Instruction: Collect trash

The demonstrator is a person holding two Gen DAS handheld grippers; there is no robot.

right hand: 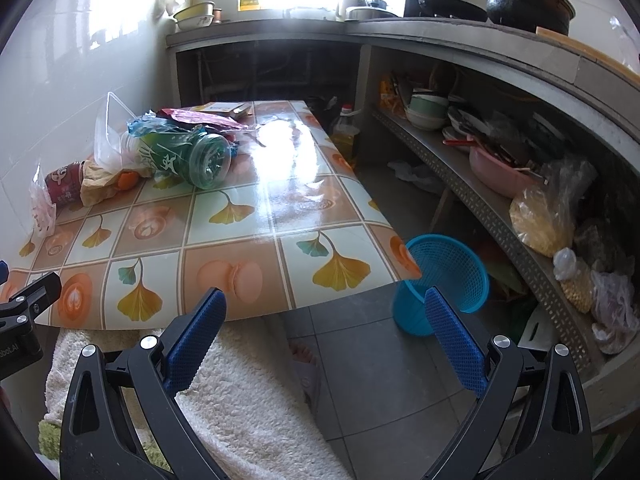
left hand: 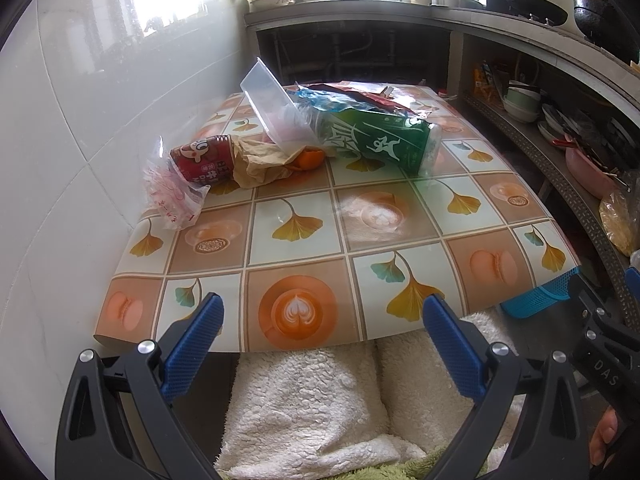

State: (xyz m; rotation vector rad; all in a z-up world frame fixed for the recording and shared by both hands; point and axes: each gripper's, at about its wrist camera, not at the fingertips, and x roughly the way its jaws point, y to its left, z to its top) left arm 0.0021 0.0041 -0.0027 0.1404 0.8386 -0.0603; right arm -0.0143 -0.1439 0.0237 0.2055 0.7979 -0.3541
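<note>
Trash lies in a heap at the table's far left: a green-labelled plastic bottle (left hand: 380,140) (right hand: 188,152) on its side, a red can (left hand: 204,158) (right hand: 64,186), a crumpled brown paper bag (left hand: 260,162), an orange peel (left hand: 310,158), a clear plastic box (left hand: 272,106) and a thin printed plastic bag (left hand: 172,196). A blue mesh waste basket (right hand: 444,280) (left hand: 540,296) stands on the floor by the table's near right corner. My left gripper (left hand: 322,334) is open and empty at the table's near edge. My right gripper (right hand: 324,328) is open and empty, left of the basket.
The table (left hand: 392,236) has a glossy tiled-pattern cover and stands against a white tiled wall (left hand: 60,140). A concrete counter with a shelf (right hand: 500,216) of bowls and bags runs along the right. The person's white fleece legs (left hand: 304,408) are below the grippers.
</note>
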